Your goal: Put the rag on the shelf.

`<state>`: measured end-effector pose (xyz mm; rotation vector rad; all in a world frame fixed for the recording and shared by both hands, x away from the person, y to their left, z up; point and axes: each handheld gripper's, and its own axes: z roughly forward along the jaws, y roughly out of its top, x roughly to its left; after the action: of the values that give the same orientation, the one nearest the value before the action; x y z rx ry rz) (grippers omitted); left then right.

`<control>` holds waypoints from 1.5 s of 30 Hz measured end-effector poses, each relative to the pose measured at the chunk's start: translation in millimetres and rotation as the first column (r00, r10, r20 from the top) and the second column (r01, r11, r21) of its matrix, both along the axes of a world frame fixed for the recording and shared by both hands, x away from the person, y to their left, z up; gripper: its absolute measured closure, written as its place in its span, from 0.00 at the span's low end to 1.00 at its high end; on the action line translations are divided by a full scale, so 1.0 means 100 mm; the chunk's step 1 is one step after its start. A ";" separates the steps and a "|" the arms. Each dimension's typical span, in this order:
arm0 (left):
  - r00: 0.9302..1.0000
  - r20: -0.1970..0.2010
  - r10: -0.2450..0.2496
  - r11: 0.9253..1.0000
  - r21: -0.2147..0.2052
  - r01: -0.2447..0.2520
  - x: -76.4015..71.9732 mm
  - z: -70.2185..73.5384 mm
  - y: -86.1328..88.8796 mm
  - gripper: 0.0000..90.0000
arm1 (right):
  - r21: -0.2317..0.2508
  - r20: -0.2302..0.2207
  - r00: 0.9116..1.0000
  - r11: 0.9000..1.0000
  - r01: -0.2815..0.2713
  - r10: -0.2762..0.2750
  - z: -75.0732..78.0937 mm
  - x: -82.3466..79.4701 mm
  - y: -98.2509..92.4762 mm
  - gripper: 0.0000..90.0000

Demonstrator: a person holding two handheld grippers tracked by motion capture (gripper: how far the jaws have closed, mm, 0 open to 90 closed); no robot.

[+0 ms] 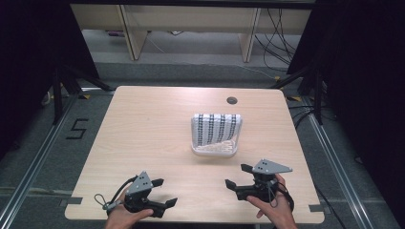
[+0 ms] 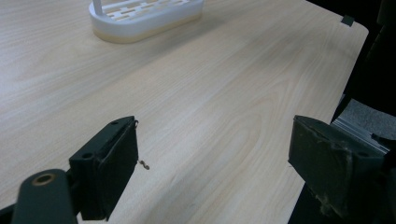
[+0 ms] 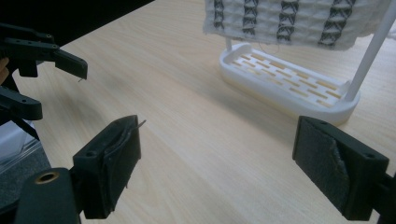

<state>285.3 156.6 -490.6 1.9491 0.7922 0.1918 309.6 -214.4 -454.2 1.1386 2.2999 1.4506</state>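
One white rack point(image 1: 215, 149) with one striped cloth point(image 1: 216, 128) draped over its top stands at the centre of the wooden surface point(image 1: 143, 138), well above both grippers in the high view. The left gripper point(image 1: 161, 192) sits at the lower left, the right gripper point(image 1: 236, 175) at the lower right, each with jaws spread and holding nothing. Bare surface lies between them and the rack. A small round hole point(image 1: 232, 100) marks the surface's upper right.
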 end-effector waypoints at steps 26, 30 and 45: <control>1.000 0.011 -0.022 0.999 0.048 0.022 -0.19 -0.10 -0.07 0.17 | -0.165 0.004 0.999 0.985 -0.046 0.048 -0.25 -0.27 0.01 0.18; 1.000 0.009 -0.026 0.998 0.050 0.025 -0.19 -0.10 -0.07 0.17 | -0.160 -0.001 0.999 0.986 -0.045 0.045 -0.27 -0.27 0.02 0.18; 0.999 0.012 -0.043 0.996 0.074 0.042 -0.15 -0.14 -0.06 0.17 | -0.150 -0.012 0.998 0.986 -0.066 0.065 -0.31 -0.22 -0.02 0.18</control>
<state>270.2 150.2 -504.3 2.0304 0.7434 0.2119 287.5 -216.7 -484.9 1.0364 2.4258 1.2708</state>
